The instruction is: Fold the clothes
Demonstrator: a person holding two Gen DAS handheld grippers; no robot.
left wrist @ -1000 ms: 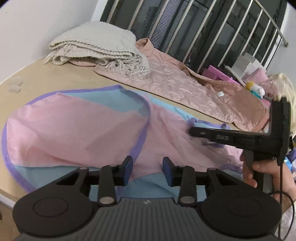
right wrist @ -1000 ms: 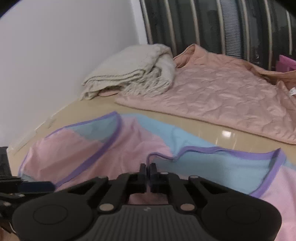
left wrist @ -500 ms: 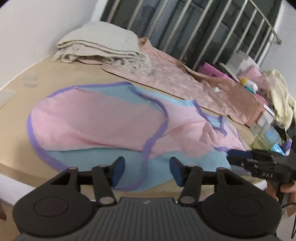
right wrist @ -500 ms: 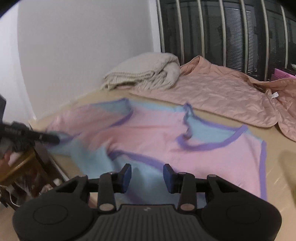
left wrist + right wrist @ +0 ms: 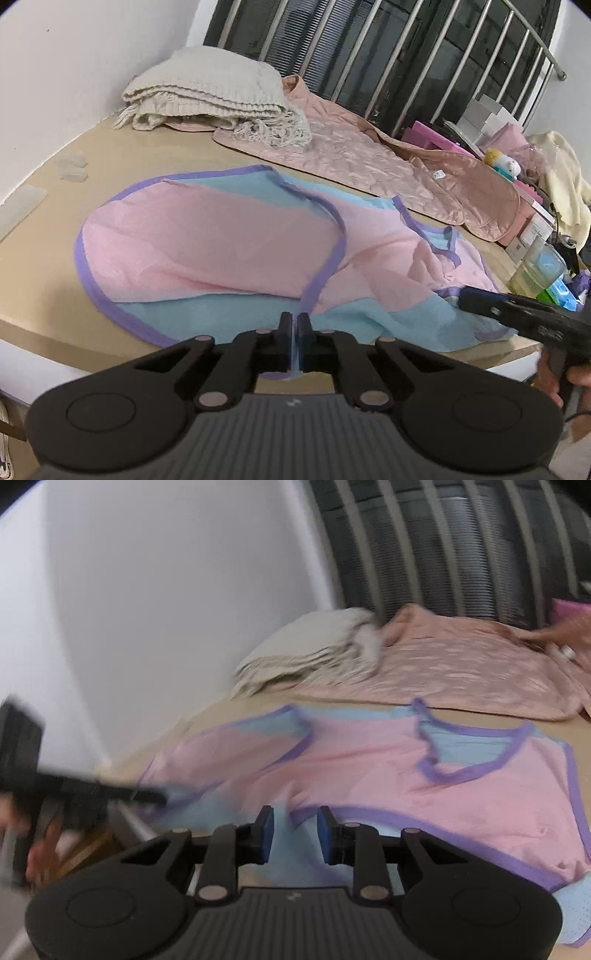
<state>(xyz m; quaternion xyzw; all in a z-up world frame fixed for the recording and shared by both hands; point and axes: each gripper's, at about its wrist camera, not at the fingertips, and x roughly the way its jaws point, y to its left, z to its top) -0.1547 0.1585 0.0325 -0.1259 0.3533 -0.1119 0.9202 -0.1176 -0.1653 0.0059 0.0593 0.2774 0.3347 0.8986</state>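
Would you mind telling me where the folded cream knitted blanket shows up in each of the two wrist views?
Left wrist view: the cream knitted blanket sits upper left, against the white wall.
Right wrist view: it lies just above centre, blurred, below the window bars.
Shared landmark: the quilted pink jacket, lying immediately right of the blanket in both.

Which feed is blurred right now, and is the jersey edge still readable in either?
Right wrist view: motion-smeared; the left gripper and quilted jacket streak, and the jersey hem near the right gripper is soft. Left wrist view: sharp; purple hem crisp by the left gripper's tips, with fisheye bending of the window bars.
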